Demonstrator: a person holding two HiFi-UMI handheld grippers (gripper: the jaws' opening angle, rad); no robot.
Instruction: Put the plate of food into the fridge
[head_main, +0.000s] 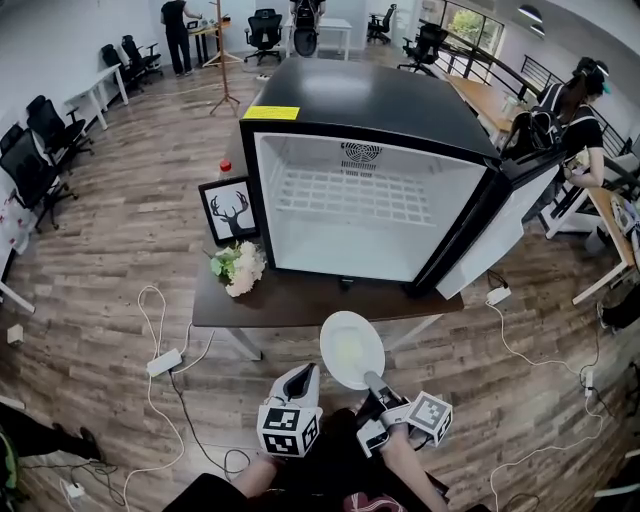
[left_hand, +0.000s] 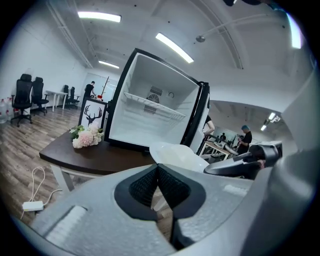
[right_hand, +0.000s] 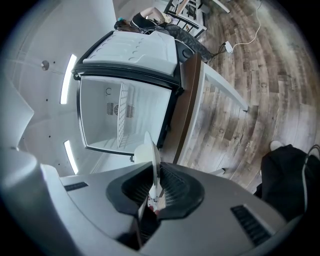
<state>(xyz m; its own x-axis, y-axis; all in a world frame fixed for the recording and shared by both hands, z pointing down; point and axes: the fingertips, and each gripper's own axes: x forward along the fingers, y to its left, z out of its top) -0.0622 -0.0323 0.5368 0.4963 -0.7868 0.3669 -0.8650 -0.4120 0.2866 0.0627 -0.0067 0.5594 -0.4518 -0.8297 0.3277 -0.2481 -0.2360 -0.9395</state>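
A white plate (head_main: 352, 349) hangs in the air just in front of the dark table (head_main: 300, 302), with pale food on it. My right gripper (head_main: 373, 384) is shut on its near rim; in the right gripper view the plate (right_hand: 152, 159) shows edge-on between the pads. The black fridge (head_main: 365, 205) stands on the table with its door swung to the right and a bare white wire shelf inside. My left gripper (head_main: 306, 374) is shut with nothing in it, just left of the plate. In the left gripper view the plate (left_hand: 177, 155) lies ahead of the closed pads.
A framed deer picture (head_main: 230, 210), a bunch of flowers (head_main: 238, 267) and a red-capped bottle (head_main: 226, 166) sit left of the fridge. The open door (head_main: 500, 235) juts out at right. Cables and a power strip (head_main: 163, 362) lie on the floor. A person (head_main: 575, 110) works at a desk far right.
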